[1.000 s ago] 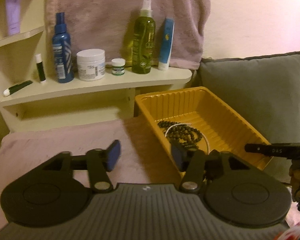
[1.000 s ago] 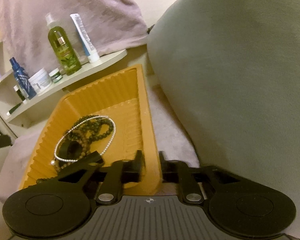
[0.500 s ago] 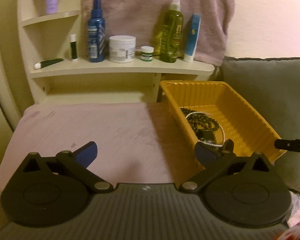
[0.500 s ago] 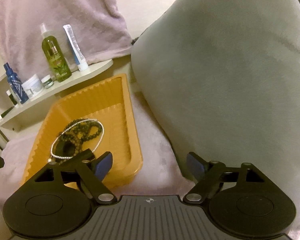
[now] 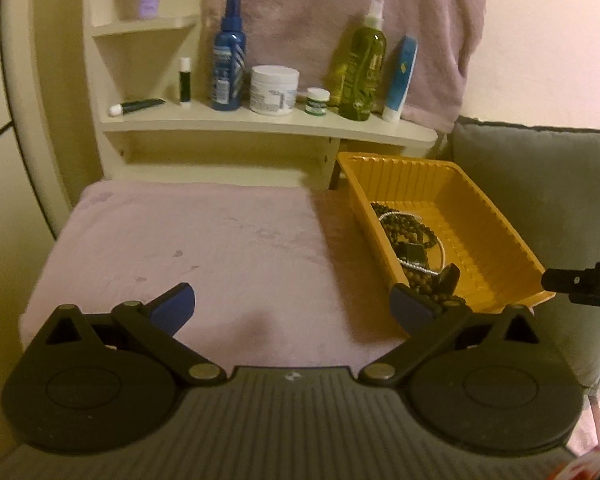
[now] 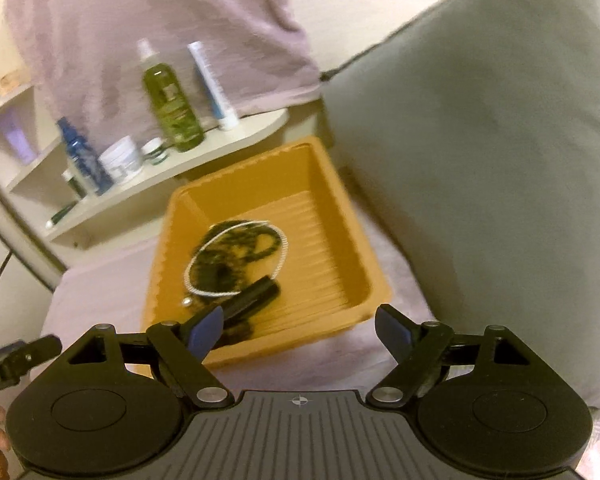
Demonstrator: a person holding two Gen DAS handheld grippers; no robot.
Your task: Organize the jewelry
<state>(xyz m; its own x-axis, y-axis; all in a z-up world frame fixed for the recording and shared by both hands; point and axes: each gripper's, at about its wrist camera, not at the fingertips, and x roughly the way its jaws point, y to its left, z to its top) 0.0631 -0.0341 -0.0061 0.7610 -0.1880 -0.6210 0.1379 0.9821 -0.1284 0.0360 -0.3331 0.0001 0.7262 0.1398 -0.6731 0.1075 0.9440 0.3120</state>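
Observation:
A yellow ribbed tray (image 5: 496, 216) (image 6: 336, 200) sits on the pink cloth beside a grey cushion. Inside lie dark bead necklaces (image 5: 408, 232) (image 6: 228, 256), a thin silver chain (image 6: 236, 248) and a small dark clip-like piece (image 5: 448, 278) (image 6: 256, 296). My left gripper (image 5: 292, 308) is open and empty, over the pink cloth left of the tray. My right gripper (image 6: 300, 328) is open and empty, held just in front of the tray's near wall.
A cream shelf (image 5: 260, 124) behind holds a blue spray bottle (image 5: 228, 56), white jar (image 5: 274, 90), green bottle (image 5: 360, 64) and a tube (image 5: 398, 76). A grey cushion (image 6: 480, 160) stands right of the tray. A pink towel (image 5: 340, 12) hangs on the wall.
Both grippers have opened and pulled back from the tray. The right one let go of the tray's near wall; the left one swung left over the cloth.

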